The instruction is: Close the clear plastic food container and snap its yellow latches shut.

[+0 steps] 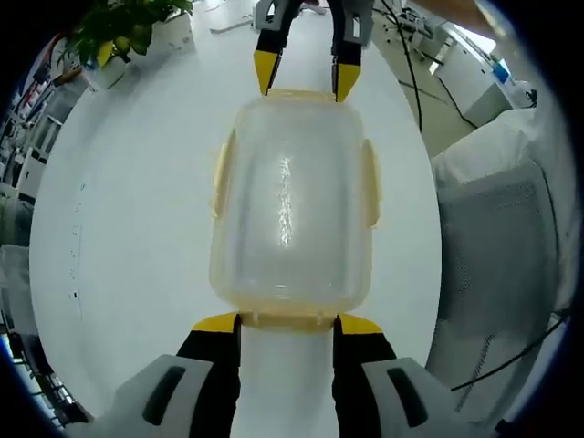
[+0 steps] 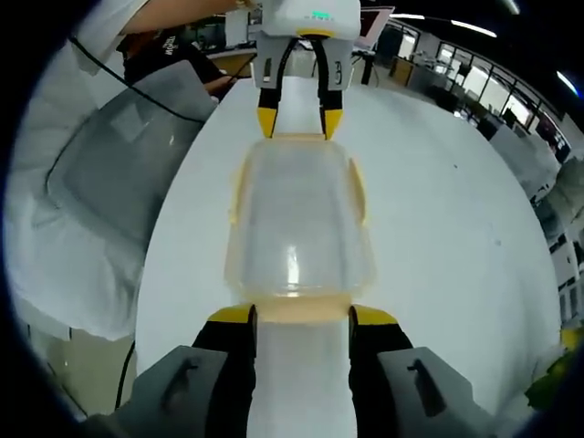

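The clear plastic food container (image 1: 290, 205) lies on the white table (image 1: 137, 210) with its lid on. Yellow latches (image 1: 219, 178) show along both long sides and at each short end. My left gripper (image 1: 288, 322) is open, its yellow tips flanking the near end latch (image 1: 287, 317). At the far end stands my right gripper (image 1: 306, 75), open too. From the right gripper view the container (image 2: 297, 224) runs away from my right gripper (image 2: 303, 316), whose tips bracket its end latch (image 2: 301, 308). My left gripper (image 2: 298, 121) stands at the opposite end.
A potted plant (image 1: 119, 36) stands at the table's far corner. A grey mesh chair (image 1: 502, 237) and cables sit beyond the rounded table edge; the chair (image 2: 119, 164) is beside a person's arm (image 2: 173, 14). Office desks fill the background.
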Demonstrator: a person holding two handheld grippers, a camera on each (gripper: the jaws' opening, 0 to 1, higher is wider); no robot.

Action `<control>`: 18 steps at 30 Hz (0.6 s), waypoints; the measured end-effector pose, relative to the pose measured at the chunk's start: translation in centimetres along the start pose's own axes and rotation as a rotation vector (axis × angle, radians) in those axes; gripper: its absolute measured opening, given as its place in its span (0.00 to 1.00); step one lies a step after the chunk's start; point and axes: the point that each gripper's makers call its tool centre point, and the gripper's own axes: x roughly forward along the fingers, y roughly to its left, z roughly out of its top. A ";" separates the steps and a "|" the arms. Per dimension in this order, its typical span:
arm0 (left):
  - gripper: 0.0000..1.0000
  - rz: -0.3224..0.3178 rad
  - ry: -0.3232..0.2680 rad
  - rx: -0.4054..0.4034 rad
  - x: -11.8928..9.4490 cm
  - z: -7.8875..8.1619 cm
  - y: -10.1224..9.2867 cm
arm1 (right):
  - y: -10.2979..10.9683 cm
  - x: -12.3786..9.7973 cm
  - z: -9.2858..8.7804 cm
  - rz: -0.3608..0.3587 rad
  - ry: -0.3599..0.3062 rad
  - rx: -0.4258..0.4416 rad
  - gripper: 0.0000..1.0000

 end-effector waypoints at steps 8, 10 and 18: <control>0.32 0.016 -0.008 0.070 -0.2 -1.0 0.1 | -0.2 0.2 -1.5 0.006 0.030 0.064 0.36; 0.33 0.029 0.036 0.055 -0.3 -2.3 0.3 | -0.1 0.2 -2.2 0.005 0.051 0.077 0.39; 0.48 0.008 -0.032 -0.175 -1.4 -2.9 0.0 | -0.6 -0.8 -3.0 -0.013 0.069 0.175 0.39</control>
